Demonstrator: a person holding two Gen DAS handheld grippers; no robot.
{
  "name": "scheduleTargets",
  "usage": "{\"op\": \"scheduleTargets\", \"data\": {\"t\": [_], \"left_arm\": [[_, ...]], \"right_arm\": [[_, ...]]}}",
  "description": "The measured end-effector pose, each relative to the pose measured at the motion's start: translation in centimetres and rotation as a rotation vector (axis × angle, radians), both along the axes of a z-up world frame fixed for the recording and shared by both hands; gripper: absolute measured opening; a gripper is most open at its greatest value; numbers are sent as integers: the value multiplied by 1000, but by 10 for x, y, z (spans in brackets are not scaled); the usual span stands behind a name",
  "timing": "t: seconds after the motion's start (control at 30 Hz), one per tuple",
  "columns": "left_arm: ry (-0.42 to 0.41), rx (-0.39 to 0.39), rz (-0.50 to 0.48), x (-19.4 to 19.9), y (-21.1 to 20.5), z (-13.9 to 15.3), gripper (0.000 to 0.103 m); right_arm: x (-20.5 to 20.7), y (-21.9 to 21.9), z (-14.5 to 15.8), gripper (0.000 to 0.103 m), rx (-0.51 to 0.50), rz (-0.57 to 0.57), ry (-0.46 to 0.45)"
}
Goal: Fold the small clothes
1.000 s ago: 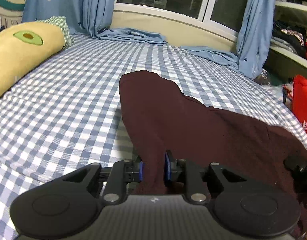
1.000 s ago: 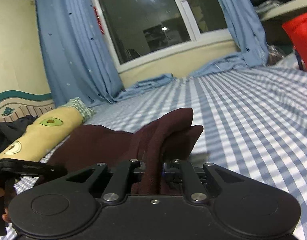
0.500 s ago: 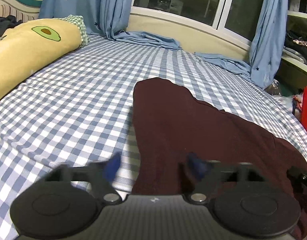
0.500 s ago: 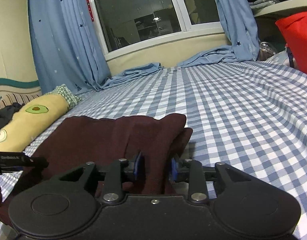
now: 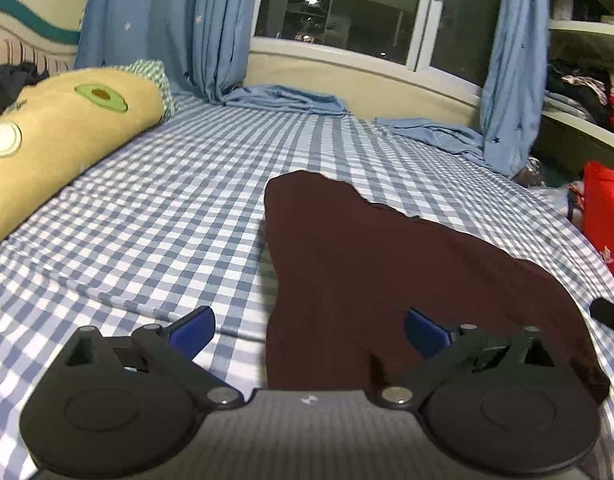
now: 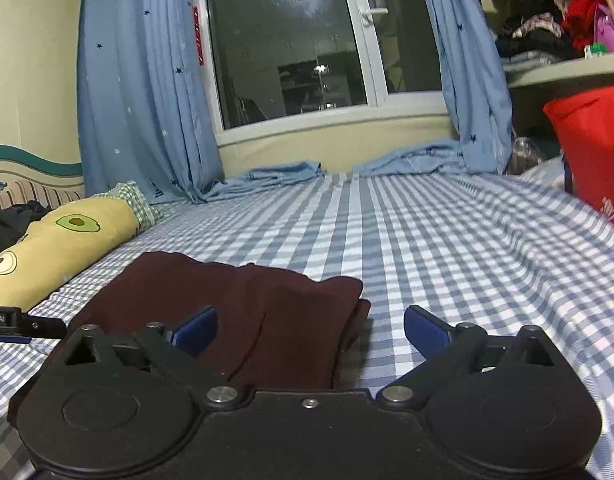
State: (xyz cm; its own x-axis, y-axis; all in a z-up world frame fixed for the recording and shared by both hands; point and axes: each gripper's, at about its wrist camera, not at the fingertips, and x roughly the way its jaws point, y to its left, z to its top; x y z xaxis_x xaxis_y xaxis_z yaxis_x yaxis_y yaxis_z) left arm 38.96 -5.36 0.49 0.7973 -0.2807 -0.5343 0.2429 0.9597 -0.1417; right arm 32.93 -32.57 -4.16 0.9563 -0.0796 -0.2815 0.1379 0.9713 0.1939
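- Item: dark maroon garment (image 5: 371, 264), lying flat on the checked bedsheet (image 5: 179, 208); all places below given rel. to this garment.
- Condition: one fold apparently made; right-wrist view shows a doubled layer at the garment's right end (image 6: 307, 312), edges roughly stacked. Likely set down so the fold holds on its own.
- Left gripper (image 5: 309, 330): jaws spread wide, nothing between them; blue pads straddle the garment's near-left edge w/o touching it, as far as can be told.
- Right gripper (image 6: 310, 330): jaws likewise spread, hovering at the near-right end, holding nothing (cloth sits between and beyond the pads, not pinched).
- Avocado-print bolster (image 5: 55, 140): well to the left, apart from garment.
- Blue curtains (image 6: 139, 92) and window (image 6: 291, 48): far side, beyond garment.
- Red bag (image 6: 591, 148): to the right, well apart.
- Status (est.): mid-task; prob. another fold or smoothing still needed. Risk: thick doubled end may spring open.
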Motion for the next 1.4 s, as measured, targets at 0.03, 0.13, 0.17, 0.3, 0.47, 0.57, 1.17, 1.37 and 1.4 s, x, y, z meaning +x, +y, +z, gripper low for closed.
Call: {"op": "scheduleTargets", "data": {"t": [0.03,0.13,0.17,0.3,0.47,0.57,1.17,1.37,1.4], "left_arm": [[-12,7,-5,-8,0,2,102],[-55,20,-26,-35,-1,9,102],[-67,20,-31,-44,-1,11,102],[-116,24,-39,-79,-2,19,102],[-158,8,-31,-122,4,27,102],[-165,-8,-32,-145,10,29,102],[-251,15,48,-260,42,22,102],[-264,11,82,-284,53,6,102],[-262,11,85,-286,54,4,102]], "right_arm": [[-6,2,3,102,-7,1,-10],[-27,7,9,102,-32,3,-46],[-34,9,11,102,-39,2,-56],[-62,16,21,102,-72,8,-91],[-105,25,31,102,-83,12,-138],[-128,29,35,102,-86,16,-161],[-245,68,20,103,-104,27,-216],[-267,79,4,103,-111,13,-210],[-269,81,0,103,-108,12,-209]]}}
